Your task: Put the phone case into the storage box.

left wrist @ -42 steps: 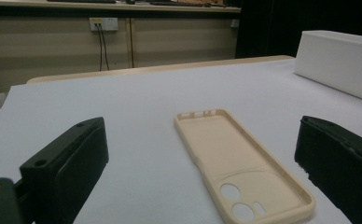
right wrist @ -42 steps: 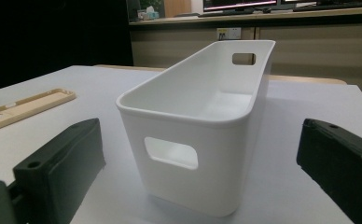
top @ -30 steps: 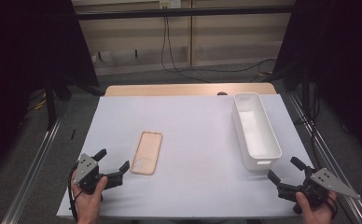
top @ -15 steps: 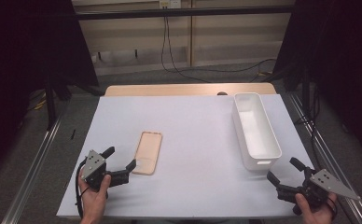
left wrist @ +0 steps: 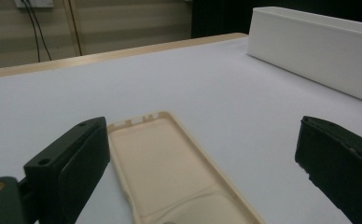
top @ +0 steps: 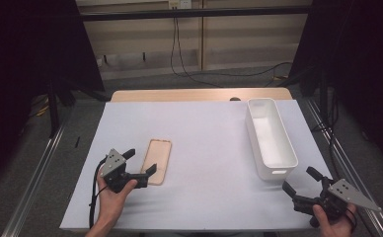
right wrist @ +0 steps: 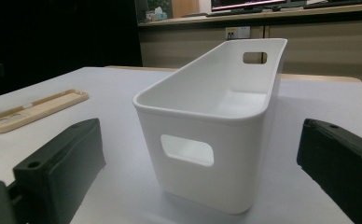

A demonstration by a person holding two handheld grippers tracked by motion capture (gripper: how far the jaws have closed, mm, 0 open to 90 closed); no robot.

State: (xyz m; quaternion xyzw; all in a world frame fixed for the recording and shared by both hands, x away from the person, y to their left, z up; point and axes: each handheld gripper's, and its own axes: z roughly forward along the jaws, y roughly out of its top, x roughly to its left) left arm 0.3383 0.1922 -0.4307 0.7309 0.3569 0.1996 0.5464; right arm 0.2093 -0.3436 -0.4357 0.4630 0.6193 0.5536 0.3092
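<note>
Left gripper view shows my left hand-held gripper (left wrist: 202, 154), jaws wide open, straddling the near end of the flat beige rubbery phone case (left wrist: 170, 168), whose long axis runs straight ahead.

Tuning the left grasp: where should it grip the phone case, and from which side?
Likely the near short end of the phone case, approached low from the person's side. It lies flat, open side up, so its thin raised rim is the only grippable edge. The left gripper is open, its jaws already either side of that end.
</note>
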